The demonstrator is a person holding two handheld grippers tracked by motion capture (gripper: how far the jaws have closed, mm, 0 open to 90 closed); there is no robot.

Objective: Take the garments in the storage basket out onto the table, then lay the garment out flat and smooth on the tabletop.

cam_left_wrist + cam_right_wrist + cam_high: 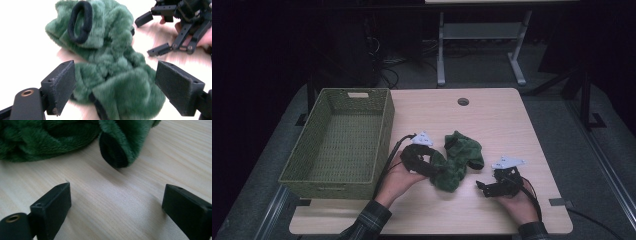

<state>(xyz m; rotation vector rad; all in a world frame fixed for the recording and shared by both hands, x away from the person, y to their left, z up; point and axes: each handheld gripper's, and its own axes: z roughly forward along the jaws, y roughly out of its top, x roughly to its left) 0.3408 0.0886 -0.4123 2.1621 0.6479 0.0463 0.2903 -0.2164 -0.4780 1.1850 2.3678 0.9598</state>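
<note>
While green socks (458, 159) lie heaped on bench (497, 120), left gripper (115, 92) fingers spread wide around them, not pressing; right gripper (116, 205) fingers open, empty, nearby.

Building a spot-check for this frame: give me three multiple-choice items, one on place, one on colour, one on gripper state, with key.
1. Where does the basket stand relative to the fuzzy socks?
A. To their left
B. To their right
C. On top of them

2. What colour are the fuzzy socks?
A. Red
B. Green
C. White

3. How does the left gripper stand?
A. Jaws clamped on the basket rim
B. Jaws shut on nothing
C. Jaws open, fuzzy fabric between them

Key: 1 A, the high view shows the basket at the table's left side. 2 B, green pile with black cuffs. 3 C, the pads stand wide apart either side of the fabric.
</note>
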